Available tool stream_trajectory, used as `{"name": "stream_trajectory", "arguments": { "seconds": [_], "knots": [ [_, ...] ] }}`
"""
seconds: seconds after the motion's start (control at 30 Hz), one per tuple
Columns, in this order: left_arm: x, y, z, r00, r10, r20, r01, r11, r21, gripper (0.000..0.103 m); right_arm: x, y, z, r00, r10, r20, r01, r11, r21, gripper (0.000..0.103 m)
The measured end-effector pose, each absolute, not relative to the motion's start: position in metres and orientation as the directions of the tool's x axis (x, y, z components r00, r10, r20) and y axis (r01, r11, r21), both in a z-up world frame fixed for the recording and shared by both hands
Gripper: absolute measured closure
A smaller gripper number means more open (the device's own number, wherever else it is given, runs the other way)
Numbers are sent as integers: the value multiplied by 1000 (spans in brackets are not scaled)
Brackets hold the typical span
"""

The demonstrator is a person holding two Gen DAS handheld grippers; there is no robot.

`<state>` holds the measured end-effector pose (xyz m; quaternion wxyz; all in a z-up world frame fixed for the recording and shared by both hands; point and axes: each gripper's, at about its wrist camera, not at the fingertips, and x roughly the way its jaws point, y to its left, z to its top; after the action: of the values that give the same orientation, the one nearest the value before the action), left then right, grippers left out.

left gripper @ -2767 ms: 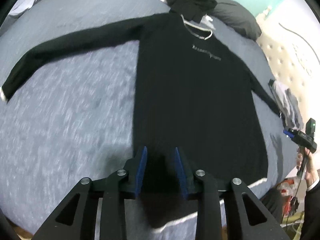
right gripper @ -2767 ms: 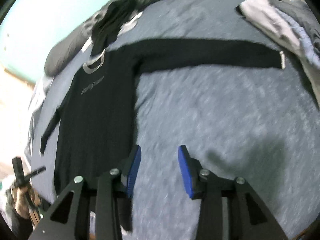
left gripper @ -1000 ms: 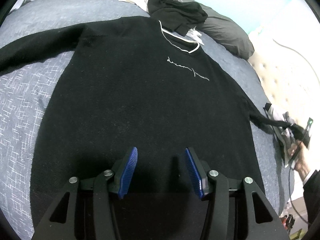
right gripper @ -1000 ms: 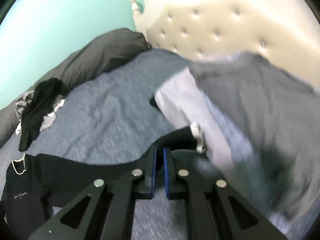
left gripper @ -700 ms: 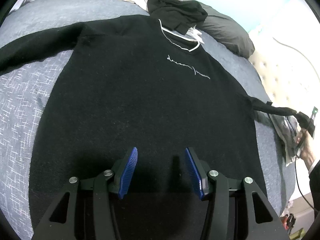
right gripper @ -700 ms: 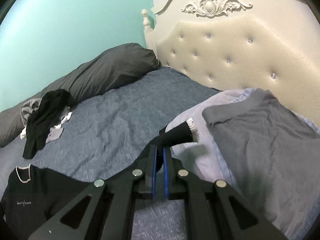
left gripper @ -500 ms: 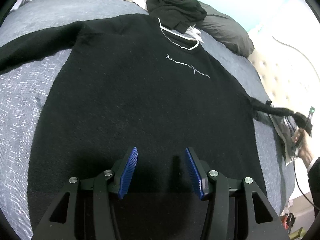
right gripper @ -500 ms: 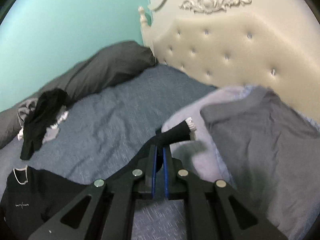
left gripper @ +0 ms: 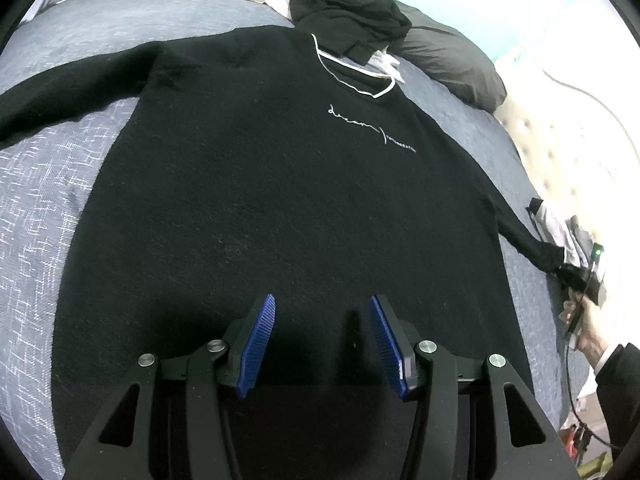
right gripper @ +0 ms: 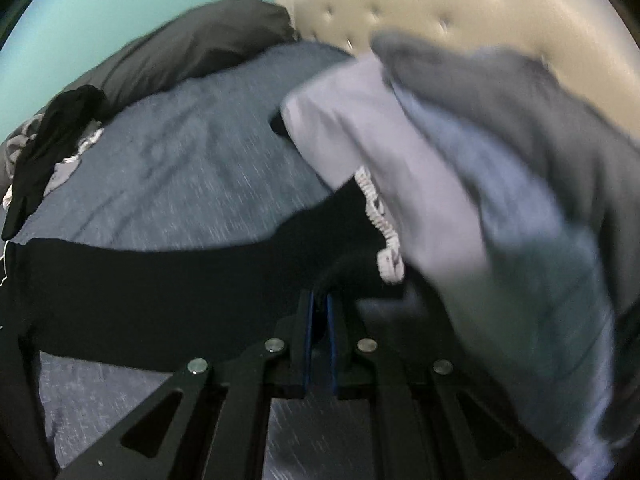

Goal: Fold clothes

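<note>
One sleeve of the black knit sweater stretches leftward from the clenched right gripper (left gripper gapes, empty).

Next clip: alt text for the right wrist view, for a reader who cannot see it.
The right gripper is shut on the white-cuffed sleeve of a black long-sleeved sweatshirt lying across a blue-grey bedspread. The blurred frame also shows folded grey and lilac clothes at right, before a cream tufted headboard.

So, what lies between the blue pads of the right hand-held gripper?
The black sleeve of the sweater, pinched near its cuff, as the right wrist view shows.
</note>
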<state>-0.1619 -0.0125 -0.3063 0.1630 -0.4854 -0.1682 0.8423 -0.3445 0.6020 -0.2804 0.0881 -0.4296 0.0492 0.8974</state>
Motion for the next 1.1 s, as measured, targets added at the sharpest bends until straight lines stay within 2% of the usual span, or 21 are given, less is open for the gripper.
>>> {"name": "stream_trajectory", "arguments": {
  "seconds": [0.03, 0.1, 0.27, 0.43, 0.6, 0.83, 1.1],
  "knots": [
    [-162, -13, -306, -476, 438, -763, -111, -890, -442, 50, -343, 603, -284, -602, 116, -790, -209, -978, 16, 94],
    [-162, -13, -306, -475, 439, -763, -111, -890, -443, 50, -337, 604, -289, -588, 134, -798, -220, -975, -2, 78],
    [-161, -11, -306, -474, 441, -762, -114, -889, -444, 50, -313, 616, -285, -612, 126, -781, -289, -955, 73, 61],
    [-162, -10, -306, -475, 442, -761, -116, -889, -443, 50, -295, 618, -273, -681, 89, -726, -264, -955, 132, 61],
    [-162, -8, -305, -476, 441, -761, -119, -889, -441, 50, -305, 608, -261, -689, 113, -716, -245, -966, 83, 61],
    [-162, -8, -304, -472, 443, -762, -127, -890, -439, 50, -322, 598, -270, -624, 102, -775, -272, -958, 93, 60],
    [-164, -24, -297, -489, 435, -756, -99, -889, -447, 50, -309, 531, -267, -604, -88, -792, -172, -956, 238, 60]
  ]
}}
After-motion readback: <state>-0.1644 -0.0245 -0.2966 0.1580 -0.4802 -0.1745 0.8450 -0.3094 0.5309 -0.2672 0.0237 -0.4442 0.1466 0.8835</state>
